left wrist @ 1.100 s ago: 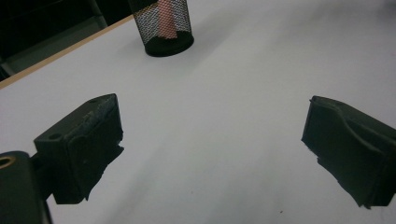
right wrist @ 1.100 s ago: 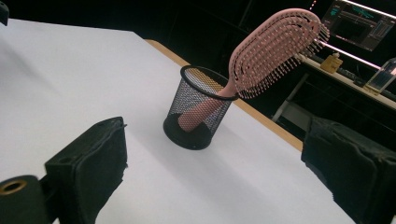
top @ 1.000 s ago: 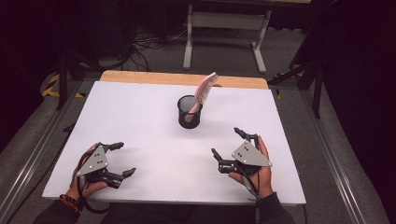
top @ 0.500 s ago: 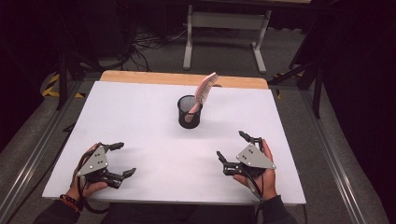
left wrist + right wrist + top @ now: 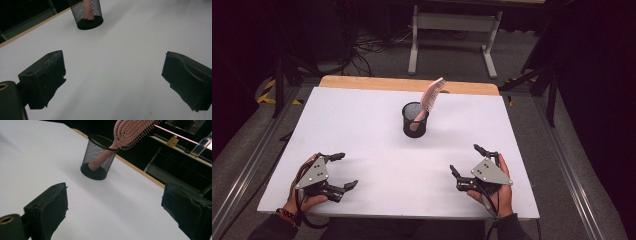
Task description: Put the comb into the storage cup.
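With jaws spread and nothing between them, the left gripper (image 5: 343,171) and right gripper (image 5: 468,161) rest near the table (image 5: 362,115) edge, well apart from the pink hairbrush (image 5: 430,97) propped handle-down, leaning in the mesh cup (image 5: 414,120).

Left gripper (image 5: 342,171) near left, jaws spread wide, held in left hand (image 5: 302,200), right gripper (image 5: 468,161) near right, jaws equally wide, gripped by right hand (image 5: 499,192), both empty, forearms entering from near edge
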The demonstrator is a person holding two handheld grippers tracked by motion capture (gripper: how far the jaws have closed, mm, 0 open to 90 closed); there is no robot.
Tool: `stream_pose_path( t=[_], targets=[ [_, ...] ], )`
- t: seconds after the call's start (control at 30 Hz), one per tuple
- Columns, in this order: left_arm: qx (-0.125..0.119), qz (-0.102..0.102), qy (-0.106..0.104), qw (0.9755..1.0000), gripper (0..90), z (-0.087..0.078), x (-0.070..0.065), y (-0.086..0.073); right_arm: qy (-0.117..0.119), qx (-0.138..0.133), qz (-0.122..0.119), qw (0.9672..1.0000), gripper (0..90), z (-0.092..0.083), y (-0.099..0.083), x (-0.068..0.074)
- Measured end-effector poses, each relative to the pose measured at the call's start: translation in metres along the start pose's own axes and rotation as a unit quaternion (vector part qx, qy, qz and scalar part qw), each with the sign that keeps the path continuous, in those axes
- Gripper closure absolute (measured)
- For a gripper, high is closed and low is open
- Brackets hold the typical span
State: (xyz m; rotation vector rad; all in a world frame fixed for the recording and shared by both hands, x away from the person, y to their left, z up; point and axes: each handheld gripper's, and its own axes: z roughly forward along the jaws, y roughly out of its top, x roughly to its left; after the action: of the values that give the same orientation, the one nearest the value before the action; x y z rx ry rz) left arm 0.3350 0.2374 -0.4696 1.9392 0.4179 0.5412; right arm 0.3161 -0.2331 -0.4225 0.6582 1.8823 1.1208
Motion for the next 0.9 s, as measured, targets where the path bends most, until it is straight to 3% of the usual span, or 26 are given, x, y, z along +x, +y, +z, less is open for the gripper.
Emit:
stream_pose_path(
  t=[0.63,0.9],
  targets=[
    [0.000,-0.004,0.001,1.0000,5.5,0.002,0.001,0.000,-0.031,0.028,0.025,0.9988,4.5,-0.018,-0.031,-0.015],
    [0.001,-0.006,0.005,1.0000,5.4,-0.001,0.001,-0.001,-0.030,0.035,0.032,0.9984,3.8,-0.018,-0.040,-0.017]
  ],
)
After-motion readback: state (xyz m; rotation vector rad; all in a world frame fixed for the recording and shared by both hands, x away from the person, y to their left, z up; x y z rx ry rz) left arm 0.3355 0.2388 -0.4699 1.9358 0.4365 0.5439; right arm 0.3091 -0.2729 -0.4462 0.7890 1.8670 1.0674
